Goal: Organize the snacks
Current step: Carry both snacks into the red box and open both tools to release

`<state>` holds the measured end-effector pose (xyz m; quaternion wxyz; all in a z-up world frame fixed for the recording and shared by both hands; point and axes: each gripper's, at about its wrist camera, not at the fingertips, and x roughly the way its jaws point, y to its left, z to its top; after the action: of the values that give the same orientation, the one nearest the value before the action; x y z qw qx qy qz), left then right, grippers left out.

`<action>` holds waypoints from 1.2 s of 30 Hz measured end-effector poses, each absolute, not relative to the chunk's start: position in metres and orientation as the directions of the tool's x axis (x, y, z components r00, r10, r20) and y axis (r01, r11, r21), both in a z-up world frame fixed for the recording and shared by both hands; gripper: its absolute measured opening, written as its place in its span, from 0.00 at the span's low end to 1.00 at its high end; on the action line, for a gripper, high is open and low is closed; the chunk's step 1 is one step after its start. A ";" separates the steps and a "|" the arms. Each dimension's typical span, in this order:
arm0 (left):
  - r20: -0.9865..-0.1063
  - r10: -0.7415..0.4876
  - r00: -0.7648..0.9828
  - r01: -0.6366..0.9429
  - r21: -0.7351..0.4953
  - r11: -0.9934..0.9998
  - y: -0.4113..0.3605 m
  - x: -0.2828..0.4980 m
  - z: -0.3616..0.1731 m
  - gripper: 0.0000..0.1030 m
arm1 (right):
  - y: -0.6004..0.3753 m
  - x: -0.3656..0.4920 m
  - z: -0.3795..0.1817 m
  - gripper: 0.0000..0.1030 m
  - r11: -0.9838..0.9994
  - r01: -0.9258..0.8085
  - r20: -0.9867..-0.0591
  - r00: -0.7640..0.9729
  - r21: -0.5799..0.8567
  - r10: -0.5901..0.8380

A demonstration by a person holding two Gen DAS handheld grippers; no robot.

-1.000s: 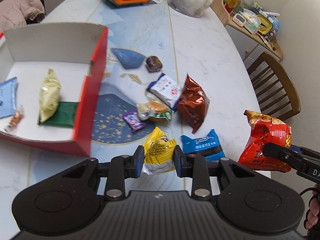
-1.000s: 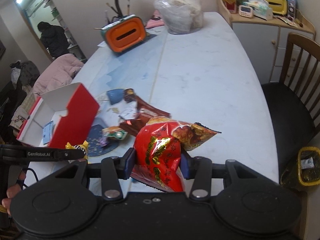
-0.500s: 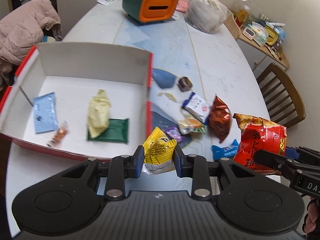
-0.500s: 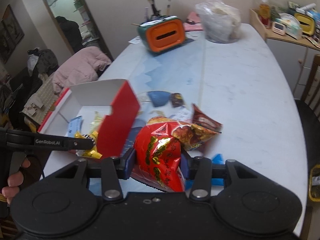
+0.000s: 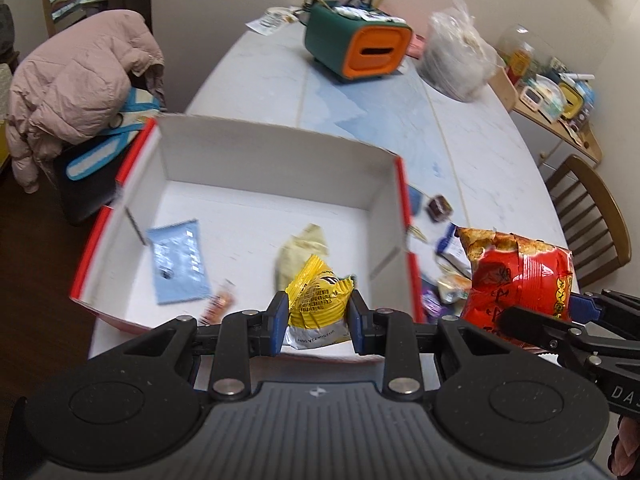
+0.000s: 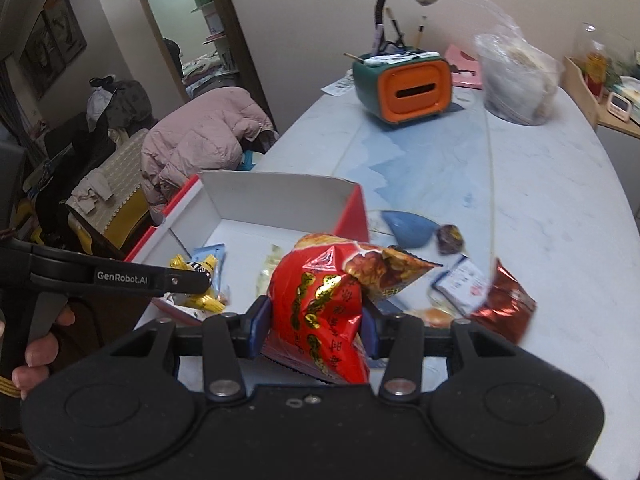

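My left gripper [image 5: 319,316] is shut on a yellow snack packet [image 5: 320,300] and holds it over the near edge of the red and white box [image 5: 272,152]. The box holds a pale blue packet [image 5: 178,266], a pale yellow packet [image 5: 300,252] and a small orange candy [image 5: 218,304]. My right gripper [image 6: 312,328] is shut on a red snack bag [image 6: 320,312], held above the table just right of the box [image 6: 280,196]. The red bag [image 5: 520,280] also shows in the left wrist view. The left gripper's finger [image 6: 120,278] shows in the right wrist view.
Loose snacks lie on the marble table [image 6: 540,200] right of the box: a brown foil bag [image 6: 504,304], a white and blue packet [image 6: 460,284], a dark round candy [image 6: 450,236]. An orange and green container [image 5: 360,50] and a plastic bag [image 5: 456,60] stand far back. A chair [image 5: 588,216] is at the right.
Both grippers have moved left towards the box with their packets. The yellow packet has gone from beside the box's red wall to over the box's near edge.
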<state>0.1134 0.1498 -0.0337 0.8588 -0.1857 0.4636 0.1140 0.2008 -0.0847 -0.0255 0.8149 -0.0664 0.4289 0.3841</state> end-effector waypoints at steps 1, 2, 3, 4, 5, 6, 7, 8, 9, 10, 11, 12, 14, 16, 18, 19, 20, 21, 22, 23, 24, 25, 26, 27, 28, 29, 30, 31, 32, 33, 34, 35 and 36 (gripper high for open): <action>-0.838 0.030 0.544 -0.373 -0.209 0.904 0.155 0.113 -0.034 0.29 | -0.079 0.201 -0.026 0.43 0.693 -0.686 -0.751 0.335 0.220 0.570; -0.838 0.038 0.544 -0.378 -0.204 0.903 0.161 0.113 -0.034 0.29 | -0.072 0.202 -0.027 0.43 0.691 -0.689 -0.751 0.334 0.218 0.569; -0.839 0.046 0.543 -0.383 -0.198 0.902 0.166 0.113 -0.034 0.29 | -0.065 0.202 -0.028 0.43 0.688 -0.693 -0.753 0.331 0.216 0.569; -0.839 0.055 0.541 -0.389 -0.192 0.901 0.172 0.113 -0.034 0.29 | -0.059 0.203 -0.029 0.43 0.685 -0.696 -0.754 0.326 0.216 0.570; -0.840 0.065 0.539 -0.396 -0.185 0.899 0.178 0.114 -0.035 0.29 | -0.052 0.203 -0.030 0.43 0.681 -0.700 -0.755 0.323 0.215 0.570; -0.841 0.072 0.537 -0.403 -0.181 0.897 0.184 0.114 -0.036 0.29 | -0.046 0.203 -0.031 0.43 0.678 -0.704 -0.756 0.321 0.211 0.570; -0.842 0.077 0.534 -0.409 -0.177 0.895 0.190 0.114 -0.037 0.29 | -0.039 0.203 -0.032 0.43 0.675 -0.709 -0.758 0.320 0.207 0.569; -0.842 0.085 0.532 -0.415 -0.172 0.893 0.195 0.115 -0.038 0.29 | -0.033 0.203 -0.034 0.43 0.671 -0.712 -0.759 0.317 0.206 0.569; -0.843 0.093 0.530 -0.419 -0.166 0.893 0.201 0.116 -0.039 0.29 | -0.028 0.204 -0.036 0.43 0.668 -0.716 -0.761 0.312 0.205 0.568; -0.844 0.100 0.527 -0.425 -0.160 0.891 0.207 0.116 -0.041 0.29 | -0.022 0.205 -0.038 0.43 0.666 -0.719 -0.763 0.311 0.201 0.566; -0.846 0.106 0.523 -0.431 -0.155 0.889 0.213 0.118 -0.042 0.29 | -0.016 0.206 -0.040 0.43 0.664 -0.722 -0.766 0.312 0.193 0.562; -0.847 0.111 0.519 -0.435 -0.151 0.888 0.219 0.120 -0.044 0.29 | -0.010 0.207 -0.043 0.43 0.663 -0.726 -0.769 0.314 0.184 0.557; -0.850 0.125 0.511 -0.443 -0.136 0.886 0.228 0.125 -0.048 0.29 | 0.002 0.209 -0.047 0.43 0.658 -0.735 -0.774 0.318 0.163 0.547; -0.854 0.137 0.501 -0.449 -0.121 0.885 0.237 0.130 -0.052 0.29 | 0.013 0.213 -0.053 0.43 0.657 -0.740 -0.781 0.320 0.147 0.536; -0.860 0.142 0.490 -0.452 -0.112 0.885 0.245 0.136 -0.057 0.29 | 0.025 0.218 -0.059 0.43 0.654 -0.743 -0.791 0.312 0.142 0.526; -0.863 0.146 0.484 -0.455 -0.105 0.884 0.249 0.140 -0.059 0.29 | 0.031 0.221 -0.062 0.43 0.657 -0.742 -0.795 0.315 0.135 0.519; -0.865 0.147 0.479 -0.455 -0.102 0.884 0.252 0.143 -0.061 0.29 | 0.036 0.223 -0.065 0.43 0.656 -0.744 -0.797 0.319 0.124 0.513; -0.868 0.146 0.474 -0.456 -0.101 0.884 0.255 0.146 -0.063 0.29 | 0.041 0.224 -0.067 0.43 0.653 -0.749 -0.799 0.321 0.115 0.509; -0.871 0.146 0.470 -0.454 -0.096 0.886 0.257 0.149 -0.064 0.29 | 0.046 0.227 -0.069 0.43 0.651 -0.751 -0.801 0.319 0.111 0.506; -0.872 0.147 0.467 -0.448 -0.090 0.889 0.259 0.152 -0.066 0.29 | 0.050 0.229 -0.072 0.43 0.650 -0.752 -0.804 0.316 0.111 0.503; -0.872 0.149 0.466 -0.441 -0.084 0.893 0.260 0.156 -0.067 0.29 | 0.055 0.231 -0.074 0.43 0.647 -0.755 -0.807 0.313 0.109 0.500; -0.873 0.151 0.464 -0.436 -0.077 0.896 0.261 0.159 -0.068 0.29 | 0.059 0.234 -0.076 0.43 0.646 -0.756 -0.811 0.311 0.105 0.496; -0.875 0.150 0.460 -0.430 -0.071 0.900 0.261 0.163 -0.070 0.29 | 0.064 0.237 -0.079 0.43 0.647 -0.756 -0.814 0.311 0.101 0.490; -0.878 0.146 0.455 -0.424 -0.069 0.903 0.261 0.167 -0.072 0.29 | 0.067 0.239 -0.081 0.43 0.647 -0.756 -0.817 0.310 0.099 0.487; -0.883 0.140 0.448 -0.418 -0.068 0.906 0.262 0.171 -0.075 0.29 | 0.070 0.242 -0.084 0.43 0.648 -0.755 -0.819 0.307 0.100 0.484; -0.887 0.137 0.441 -0.412 -0.064 0.909 0.262 0.175 -0.078 0.29 | 0.073 0.244 -0.086 0.43 0.650 -0.753 -0.821 0.305 0.101 0.482; -0.893 0.135 0.430 -0.405 -0.057 0.913 0.262 0.179 -0.081 0.29 | 0.076 0.247 -0.088 0.43 0.651 -0.752 -0.823 0.304 0.101 0.479; -0.897 0.135 0.421 -0.399 -0.049 0.916 0.262 0.183 -0.084 0.29 | 0.079 0.249 -0.091 0.43 0.651 -0.752 -0.826 0.301 0.102 0.476; -0.902 0.135 0.411 -0.396 -0.043 0.917 0.262 0.187 -0.087 0.29 | 0.081 0.251 -0.093 0.43 0.650 -0.753 -0.829 0.296 0.103 0.474; -0.907 0.133 0.400 -0.391 -0.038 0.920 0.262 0.190 -0.091 0.29 | 0.083 0.252 -0.095 0.43 0.650 -0.753 -0.833 0.293 0.102 0.470; -0.911 0.130 0.391 -0.387 -0.035 0.921 0.263 0.193 -0.094 0.29 | 0.084 0.252 -0.098 0.43 0.650 -0.753 -0.836 0.289 0.102 0.467; -0.914 0.128 0.384 -0.384 -0.033 0.923 0.263 0.196 -0.097 0.29 | 0.085 0.253 -0.100 0.43 0.647 -0.755 -0.838 0.284 0.103 0.465; -0.918 0.124 0.376 -0.380 -0.031 0.925 0.263 0.198 -0.099 0.29 | 0.086 0.253 -0.101 0.43 0.646 -0.756 -0.841 0.280 0.103 0.462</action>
<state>0.1981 0.2631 -0.0993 0.8210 -0.1190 0.5369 0.1533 0.2535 0.0863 -0.1014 0.7837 -0.1609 0.4569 0.3888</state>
